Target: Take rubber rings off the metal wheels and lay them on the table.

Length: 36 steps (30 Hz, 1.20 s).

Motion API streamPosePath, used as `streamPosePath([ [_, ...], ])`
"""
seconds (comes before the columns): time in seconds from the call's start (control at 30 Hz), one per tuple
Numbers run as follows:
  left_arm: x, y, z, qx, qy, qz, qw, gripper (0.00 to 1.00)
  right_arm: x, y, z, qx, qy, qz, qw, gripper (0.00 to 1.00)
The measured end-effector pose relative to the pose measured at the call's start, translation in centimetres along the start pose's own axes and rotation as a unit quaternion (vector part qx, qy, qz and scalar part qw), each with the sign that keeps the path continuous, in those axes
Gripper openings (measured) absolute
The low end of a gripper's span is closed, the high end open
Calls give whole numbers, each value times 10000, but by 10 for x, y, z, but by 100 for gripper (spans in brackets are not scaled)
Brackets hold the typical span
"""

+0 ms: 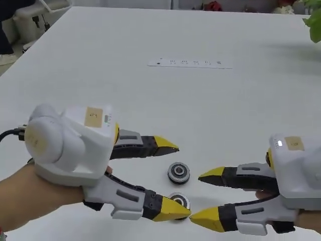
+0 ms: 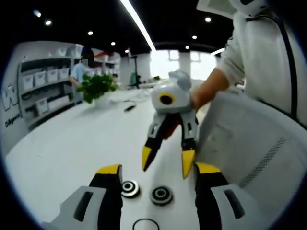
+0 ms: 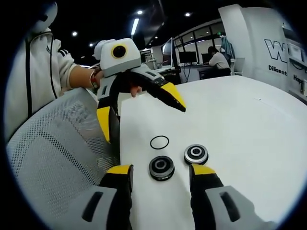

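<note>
I hold the left gripper [image 1: 181, 180] and the right gripper [image 1: 196, 197] tip to tip over the white table [image 1: 225, 110], both with jaws spread and gripping nothing. Two metal wheels [image 3: 161, 167] [image 3: 195, 154] lie between the tips. One loose rubber ring [image 3: 159, 142] lies flat just beside them.

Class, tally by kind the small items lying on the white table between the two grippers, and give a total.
Round metal wheels: 2
Thin black rubber ring, lying loose: 1
Total: 3

Head view looks down from above; both gripper views face each other low, sharing the wheels [image 1: 178, 172]
</note>
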State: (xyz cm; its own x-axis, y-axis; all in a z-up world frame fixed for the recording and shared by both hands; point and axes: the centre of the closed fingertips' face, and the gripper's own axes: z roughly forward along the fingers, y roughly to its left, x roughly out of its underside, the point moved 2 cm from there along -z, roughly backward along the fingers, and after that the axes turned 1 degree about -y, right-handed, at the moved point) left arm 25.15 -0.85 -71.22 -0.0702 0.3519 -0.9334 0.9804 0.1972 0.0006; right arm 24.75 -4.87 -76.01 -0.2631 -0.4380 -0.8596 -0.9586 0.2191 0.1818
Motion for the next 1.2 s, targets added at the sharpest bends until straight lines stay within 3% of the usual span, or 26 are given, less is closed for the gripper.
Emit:
streamPosePath([
  [0.23, 14, -2, 8, 135, 189, -58, 9997, 56, 7, 2, 8, -112, 139, -50, 9998, 40],
  [0.63, 40, -7, 18, 418, 492, 21, 9979, 39, 18, 1, 16, -199, 342, -173, 9991, 31],
  [0.97, 57, -4, 20, 390, 596, -105, 9974, 24, 23, -1, 21, -190, 411, -162, 9988, 28],
  [1.2, 64, -6, 23, 422, 712, -85, 9965, 22, 23, -2, 24, -169, 390, -187, 9989, 25],
])
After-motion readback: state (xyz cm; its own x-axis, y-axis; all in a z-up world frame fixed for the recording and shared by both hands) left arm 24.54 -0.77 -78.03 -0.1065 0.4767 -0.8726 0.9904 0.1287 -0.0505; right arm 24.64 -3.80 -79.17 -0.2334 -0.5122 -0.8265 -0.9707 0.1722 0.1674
